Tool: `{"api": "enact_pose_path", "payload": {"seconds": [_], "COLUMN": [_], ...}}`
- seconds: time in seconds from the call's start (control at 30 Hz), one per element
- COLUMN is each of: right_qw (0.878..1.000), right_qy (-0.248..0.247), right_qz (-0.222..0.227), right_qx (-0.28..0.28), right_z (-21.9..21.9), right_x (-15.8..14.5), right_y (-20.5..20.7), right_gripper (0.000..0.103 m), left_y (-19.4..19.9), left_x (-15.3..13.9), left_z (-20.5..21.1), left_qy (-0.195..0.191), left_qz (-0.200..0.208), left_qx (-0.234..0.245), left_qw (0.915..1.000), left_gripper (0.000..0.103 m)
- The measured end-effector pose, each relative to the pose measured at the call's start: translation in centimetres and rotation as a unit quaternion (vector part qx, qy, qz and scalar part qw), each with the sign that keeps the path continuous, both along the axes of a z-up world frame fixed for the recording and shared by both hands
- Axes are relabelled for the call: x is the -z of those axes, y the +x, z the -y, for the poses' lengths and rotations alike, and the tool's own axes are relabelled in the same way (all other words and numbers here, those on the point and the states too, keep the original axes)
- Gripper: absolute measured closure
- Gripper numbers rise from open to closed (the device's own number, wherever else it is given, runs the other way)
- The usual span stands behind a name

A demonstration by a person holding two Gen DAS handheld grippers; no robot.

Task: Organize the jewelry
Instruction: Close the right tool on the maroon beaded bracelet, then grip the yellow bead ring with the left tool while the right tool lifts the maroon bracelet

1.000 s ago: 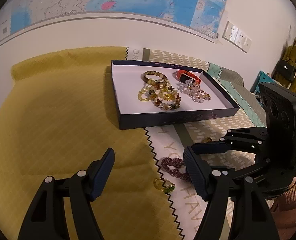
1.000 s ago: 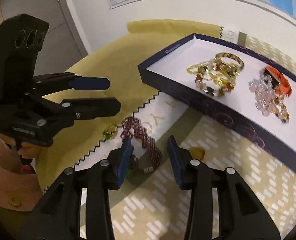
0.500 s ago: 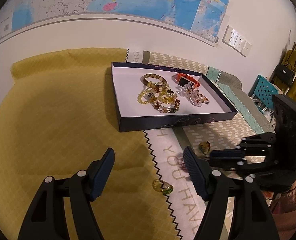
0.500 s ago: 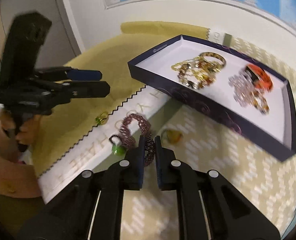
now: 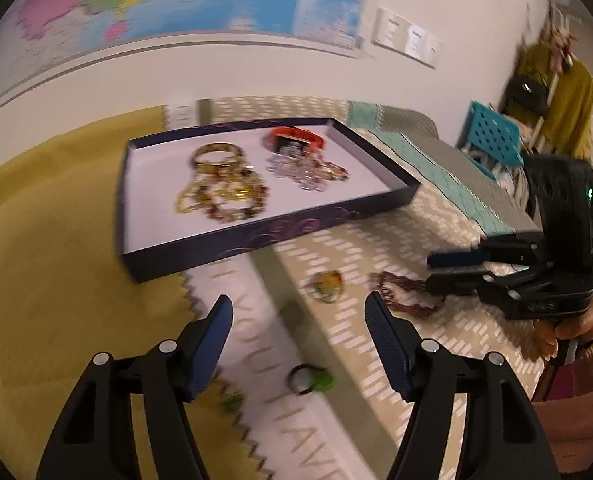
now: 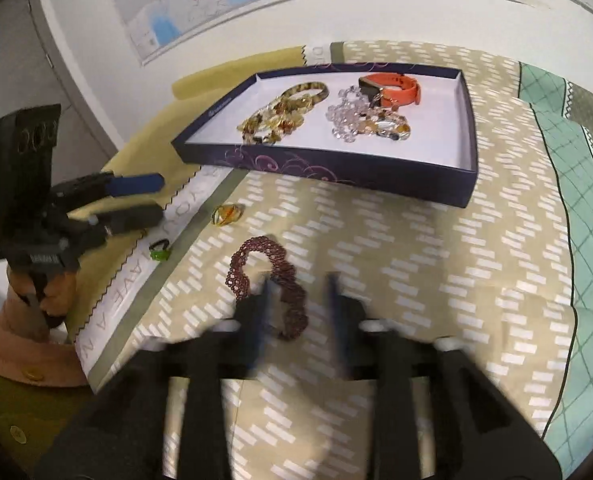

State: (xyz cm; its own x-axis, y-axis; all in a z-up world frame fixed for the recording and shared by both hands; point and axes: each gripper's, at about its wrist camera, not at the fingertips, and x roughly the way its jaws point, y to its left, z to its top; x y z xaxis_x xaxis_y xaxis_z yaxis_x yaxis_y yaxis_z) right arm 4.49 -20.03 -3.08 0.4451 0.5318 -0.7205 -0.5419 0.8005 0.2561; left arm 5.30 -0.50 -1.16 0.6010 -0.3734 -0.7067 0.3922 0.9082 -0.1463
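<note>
A purple beaded bracelet [image 6: 260, 242] [image 5: 406, 296] lies on the patterned beige cloth. My right gripper [image 6: 298, 300] [image 5: 430, 271] is blurred and its jaws are opening; the bracelet's near end sits by the left finger, and no pad presses on it. My left gripper [image 5: 298, 320] [image 6: 158, 198] hovers over the white lettered strip, its wide jaws narrowing slightly around nothing. An amber ring [image 5: 328, 286] [image 6: 226, 214] and a green ring [image 5: 312, 378] [image 6: 160, 252] lie loose nearby. The dark box tray [image 5: 256, 240] [image 6: 336, 168] holds amber bead bracelets, clear beads and an orange band.
A yellow cloth [image 5: 56, 280] covers the left side and a teal checked cloth [image 6: 584, 240] the right. Another small greenish ring [image 5: 232, 400] lies by the zigzag edge. A wall with a map rises behind the tray. A blue stool [image 5: 492, 140] stands at the far right.
The right gripper shut on the purple bracelet, carried it right onto the patterned cloth and has let go. The left gripper has swung to the right, staying open.
</note>
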Motion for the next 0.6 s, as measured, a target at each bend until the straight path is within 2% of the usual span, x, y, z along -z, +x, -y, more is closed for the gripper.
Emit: {"api": "enact_pose_path", "payload": {"seconds": [0.27,0.37,0.4,0.43,0.53,0.6], "right_qw": [0.997,0.995,0.994,0.992,0.993,0.994], "right_qy": [-0.058,-0.083,-0.097,-0.107,-0.104,-0.093], "right_qz": [0.028,0.039,0.047,0.053,0.053,0.046], "right_qx": [-0.032,-0.033,-0.030,-0.027,-0.022,-0.017], "right_z": [-2.8,-3.4,-3.6,-3.8,-3.4,-2.9], "right_x": [0.5,0.7,0.7,0.7,0.8,0.8], "right_y": [-0.7,-0.9,-1.1,-1.2,-0.9,-0.6], "right_gripper": [0.043,0.046,0.048,0.055,0.074,0.081], "left_y": [2.8,3.1,3.2,3.2,3.2,3.3], "left_x": [2.0,2.1,2.1,2.1,2.2,2.2], "left_z": [3.2,3.9,4.1,4.3,4.7,4.4], "left_qy": [0.036,0.049,0.049,0.049,0.055,0.052], "left_qz": [-0.036,-0.033,-0.034,-0.035,-0.032,-0.035], "left_qx": [0.018,0.017,0.018,0.019,0.016,0.010], "left_qw": [0.9985,0.9981,0.9980,0.9980,0.9978,0.9980], "left_gripper": [0.053,0.054,0.055,0.061,0.077,0.084]}}
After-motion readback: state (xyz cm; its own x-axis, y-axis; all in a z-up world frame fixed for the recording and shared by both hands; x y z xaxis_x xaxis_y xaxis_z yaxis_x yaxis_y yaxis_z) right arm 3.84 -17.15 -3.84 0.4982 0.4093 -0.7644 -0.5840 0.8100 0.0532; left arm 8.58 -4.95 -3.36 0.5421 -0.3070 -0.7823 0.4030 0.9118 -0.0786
